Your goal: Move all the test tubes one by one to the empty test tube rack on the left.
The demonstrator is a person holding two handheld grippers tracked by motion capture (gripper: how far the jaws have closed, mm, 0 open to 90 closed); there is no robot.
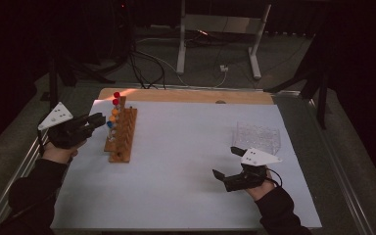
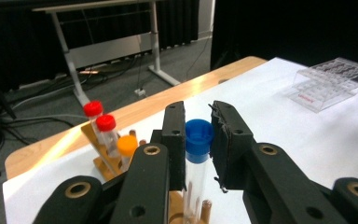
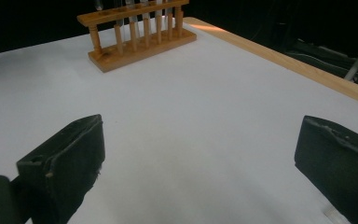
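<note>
A wooden tube rack [image 1: 122,137] stands at the left of the white table and holds several capped tubes, with red caps [image 2: 93,108] at the far end and an orange cap [image 2: 127,144] nearer. My left gripper [image 1: 102,119] reaches in from the rack's left side. In the left gripper view, the left gripper [image 2: 198,122] is shut on the blue-capped tube [image 2: 199,135], its pads against the cap's sides. The tube's glass runs down into the rack. My right gripper [image 1: 226,161] rests at the front right, open, with nothing between its jaws [image 3: 200,154].
A clear plastic tube rack [image 1: 256,137] stands empty at the right, just behind the right gripper. The wooden rack [image 3: 137,37] shows far off in the right gripper view. White paper [image 1: 186,147] covers the table; a bare wooden strip [image 1: 186,95] runs along the far edge.
</note>
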